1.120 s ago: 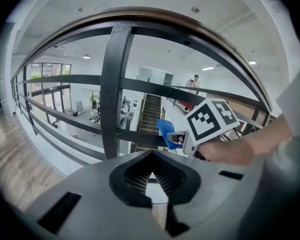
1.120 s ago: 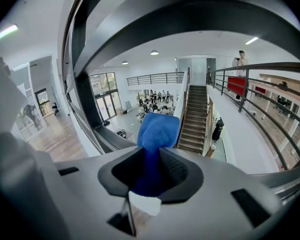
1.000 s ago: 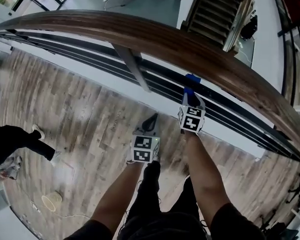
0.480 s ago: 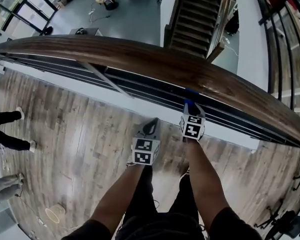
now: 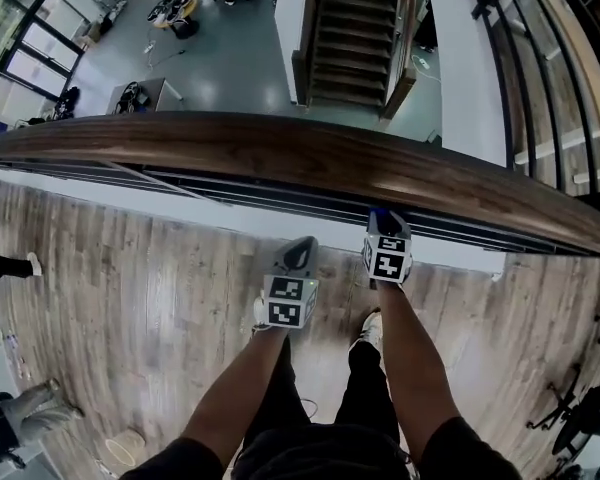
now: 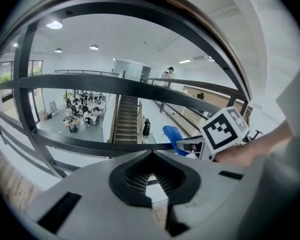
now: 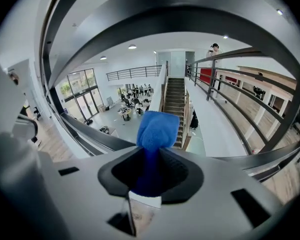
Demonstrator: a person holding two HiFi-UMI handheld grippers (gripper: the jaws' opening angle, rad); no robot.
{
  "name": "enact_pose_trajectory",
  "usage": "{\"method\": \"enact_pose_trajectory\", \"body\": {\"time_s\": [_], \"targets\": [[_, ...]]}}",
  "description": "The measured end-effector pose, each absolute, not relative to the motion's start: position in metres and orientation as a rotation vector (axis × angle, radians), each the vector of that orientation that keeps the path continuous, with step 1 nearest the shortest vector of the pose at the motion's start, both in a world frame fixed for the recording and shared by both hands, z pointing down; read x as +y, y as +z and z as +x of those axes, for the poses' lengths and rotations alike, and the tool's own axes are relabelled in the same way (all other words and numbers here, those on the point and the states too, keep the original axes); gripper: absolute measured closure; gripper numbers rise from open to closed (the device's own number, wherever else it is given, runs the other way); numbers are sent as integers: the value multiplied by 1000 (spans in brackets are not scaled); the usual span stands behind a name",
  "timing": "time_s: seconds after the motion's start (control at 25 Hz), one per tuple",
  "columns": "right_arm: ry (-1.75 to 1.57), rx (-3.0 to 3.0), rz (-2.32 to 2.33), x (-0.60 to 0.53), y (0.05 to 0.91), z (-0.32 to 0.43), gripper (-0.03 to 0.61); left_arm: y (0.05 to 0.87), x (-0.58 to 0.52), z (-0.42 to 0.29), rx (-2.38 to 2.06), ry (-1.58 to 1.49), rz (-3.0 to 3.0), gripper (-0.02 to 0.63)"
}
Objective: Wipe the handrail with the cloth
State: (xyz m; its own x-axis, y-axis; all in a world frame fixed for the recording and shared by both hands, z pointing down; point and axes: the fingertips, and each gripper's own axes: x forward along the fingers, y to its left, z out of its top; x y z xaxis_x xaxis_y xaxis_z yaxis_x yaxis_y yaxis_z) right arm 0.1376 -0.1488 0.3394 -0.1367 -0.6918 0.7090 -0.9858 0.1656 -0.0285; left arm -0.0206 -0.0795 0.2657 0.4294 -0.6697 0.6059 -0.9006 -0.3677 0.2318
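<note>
At the curved brown wooden handrail [image 5: 280, 153], the right claw [image 7: 151, 156] pinches a blue cloth [image 7: 157, 129]; the left claw [image 6: 151, 161] is closed, empty.

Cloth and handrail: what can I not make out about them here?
Whether the cloth touches the handrail: head view, too small, half behind the right gripper.
Both ends of the handrail: head view, cut by the edges.
Dust on the handrail: too fine in every view.

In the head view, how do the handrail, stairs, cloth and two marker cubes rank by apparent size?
1. handrail
2. stairs, though far below
3. left cube and right cube: alike, no ranking
4. cloth, mostly hidden
</note>
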Motion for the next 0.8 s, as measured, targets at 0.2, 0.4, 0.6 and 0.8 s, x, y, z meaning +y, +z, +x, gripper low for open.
{"method": "enact_pose_trajectory", "body": {"time_s": [0.2,0.4,0.6,0.8], "targets": [[710,-1883,1610,-139,342,209,472,277,-85,48,-1256,598,2168,611],[749,-1848,1654,-129,346,294,472,283,-88,132,-1172,663,2231,612],[779,-1809,1705,-113,346,383,471,281,-85,214,-1120,667,2261,612],[839,-1763,1785,-101,339,468,471,276,-82,292,-1058,677,2286,611]]}}
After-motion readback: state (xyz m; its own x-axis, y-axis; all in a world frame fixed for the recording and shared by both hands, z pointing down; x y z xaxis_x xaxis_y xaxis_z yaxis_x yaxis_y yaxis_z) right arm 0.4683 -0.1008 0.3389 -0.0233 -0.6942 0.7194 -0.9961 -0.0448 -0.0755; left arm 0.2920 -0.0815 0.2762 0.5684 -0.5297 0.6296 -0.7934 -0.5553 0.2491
